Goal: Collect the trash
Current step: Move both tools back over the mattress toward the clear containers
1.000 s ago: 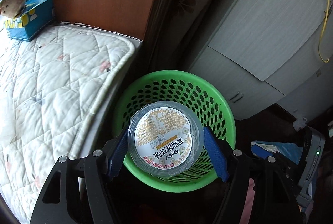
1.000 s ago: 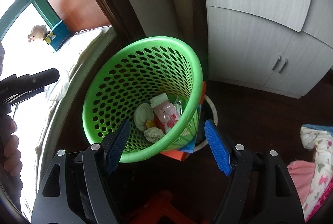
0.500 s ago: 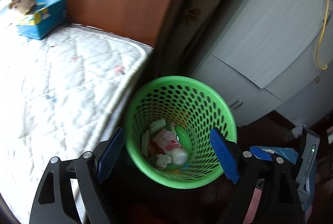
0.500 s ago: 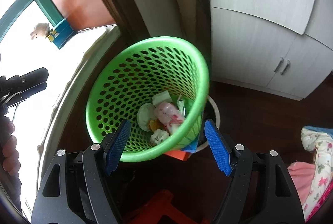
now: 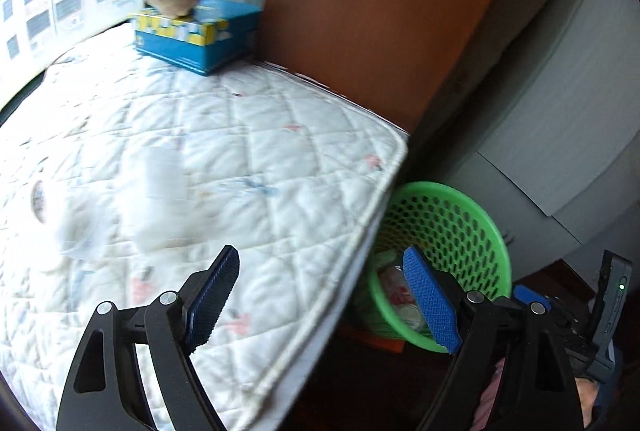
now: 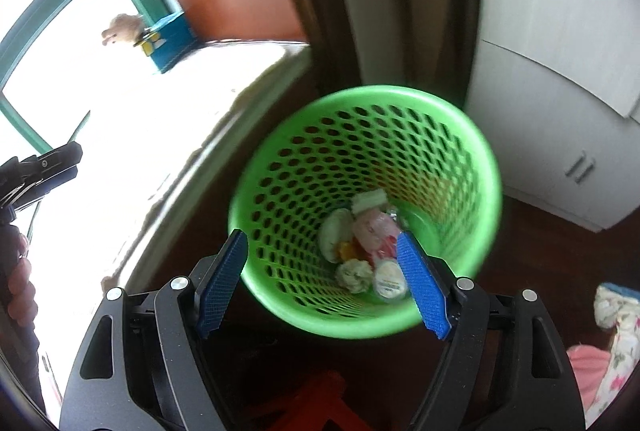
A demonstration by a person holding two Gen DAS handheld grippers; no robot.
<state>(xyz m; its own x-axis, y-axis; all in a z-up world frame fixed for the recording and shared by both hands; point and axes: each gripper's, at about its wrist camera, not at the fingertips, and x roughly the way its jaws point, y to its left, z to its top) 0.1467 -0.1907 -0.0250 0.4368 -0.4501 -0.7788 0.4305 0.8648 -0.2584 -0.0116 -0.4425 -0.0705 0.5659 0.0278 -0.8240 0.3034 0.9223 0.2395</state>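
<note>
- Left wrist view: the left gripper (image 5: 320,295) is released and empty, its jaws having just opened wider, over the mattress (image 5: 224,167) edge; blurred white trash (image 5: 156,207) lies at left.
- Right wrist view: the right gripper (image 6: 324,281), jaws just widened, empty, over the green basket (image 6: 486,167) holding trash at frame centre.

The basket (image 6: 280,167) is bright green, pierced all over with rows of holes. The mattress (image 5: 248,151) is white, quilted in diamonds with faint pink and blue marks. The box (image 5: 200,35) is blue and yellow.
</note>
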